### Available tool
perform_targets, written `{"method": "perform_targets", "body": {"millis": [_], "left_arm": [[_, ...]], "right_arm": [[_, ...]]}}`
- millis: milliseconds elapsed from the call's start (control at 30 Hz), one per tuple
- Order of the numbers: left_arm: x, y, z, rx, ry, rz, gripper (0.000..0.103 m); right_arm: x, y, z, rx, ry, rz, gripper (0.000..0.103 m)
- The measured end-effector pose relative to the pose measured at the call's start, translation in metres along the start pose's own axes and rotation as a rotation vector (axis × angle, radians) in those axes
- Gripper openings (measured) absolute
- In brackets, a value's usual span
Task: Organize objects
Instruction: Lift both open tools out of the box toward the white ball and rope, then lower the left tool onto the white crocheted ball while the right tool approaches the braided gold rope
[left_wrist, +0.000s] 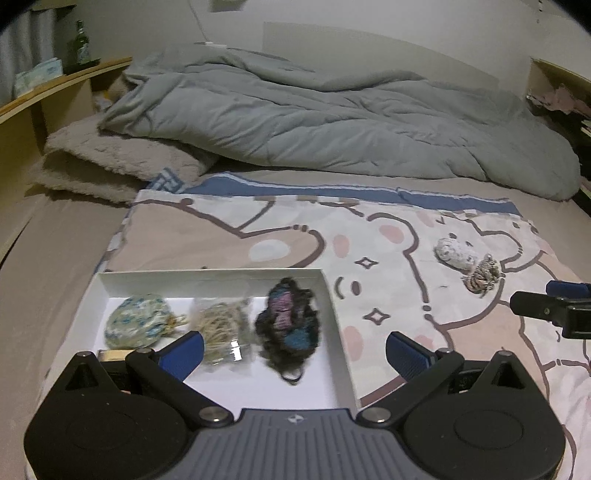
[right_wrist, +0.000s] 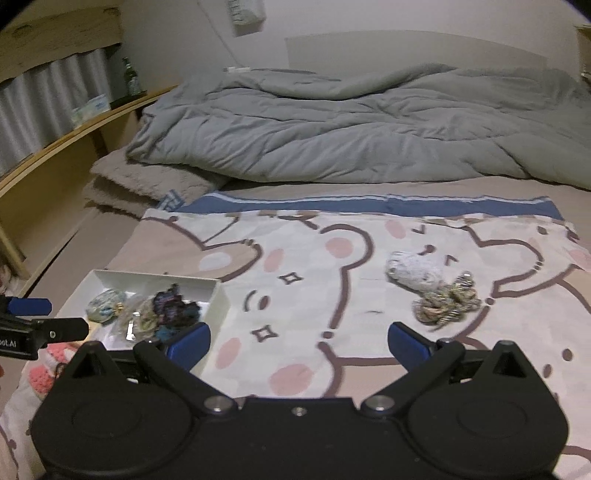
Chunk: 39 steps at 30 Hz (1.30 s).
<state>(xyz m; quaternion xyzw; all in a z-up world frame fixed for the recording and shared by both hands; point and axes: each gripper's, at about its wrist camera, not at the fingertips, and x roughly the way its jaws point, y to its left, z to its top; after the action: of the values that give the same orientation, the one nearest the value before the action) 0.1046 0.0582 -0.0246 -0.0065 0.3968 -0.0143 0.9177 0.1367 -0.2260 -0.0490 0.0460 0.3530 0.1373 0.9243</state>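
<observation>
A white tray (left_wrist: 214, 277) lies on the bear-print cloth at the left. It holds a blue-white pouch (left_wrist: 138, 320), a beige bundle in clear wrap (left_wrist: 221, 326) and a dark pink-and-blue crochet piece (left_wrist: 290, 326). My left gripper (left_wrist: 295, 349) is open and empty, just above the tray's near part. A white-grey pouch (right_wrist: 415, 275) and a beige cord bundle (right_wrist: 445, 301) lie on the cloth to the right. My right gripper (right_wrist: 299, 341) is open and empty, short of them. The tray also shows in the right wrist view (right_wrist: 218, 299).
A rumpled grey duvet (left_wrist: 332, 118) and a folded beige blanket (left_wrist: 110, 162) lie at the back of the bed. A wooden shelf (left_wrist: 55, 85) with a green bottle (left_wrist: 79, 42) runs along the left. A pink crochet item (right_wrist: 48, 365) lies left of the tray.
</observation>
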Motion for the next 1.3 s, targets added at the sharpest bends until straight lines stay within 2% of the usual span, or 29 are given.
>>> {"method": "perform_targets", "body": {"millis": [700, 1000, 1133, 1300], "left_arm": [[0.060, -0.095, 0.010, 0.091, 0.045, -0.085, 0.103], [0.083, -0.125, 0.003, 0.120, 0.060, -0.136, 0.103], [0.088, -0.139, 0.000, 0.149, 0.019, -0.159, 0.103], [0.096, -0.154, -0.003, 0.164, 0.002, -0.185, 0.103]], "right_arm": [[-0.012, -0.080, -0.013, 0.134, 0.003, -0.131, 0.103], [-0.016, -0.124, -0.020, 0.378, 0.023, -0.125, 0.103], [-0.003, -0.147, -0.019, 0.510, 0.063, -0.099, 0.103], [0.020, -0.166, -0.011, 0.523, 0.083, -0.159, 0.103]]}}
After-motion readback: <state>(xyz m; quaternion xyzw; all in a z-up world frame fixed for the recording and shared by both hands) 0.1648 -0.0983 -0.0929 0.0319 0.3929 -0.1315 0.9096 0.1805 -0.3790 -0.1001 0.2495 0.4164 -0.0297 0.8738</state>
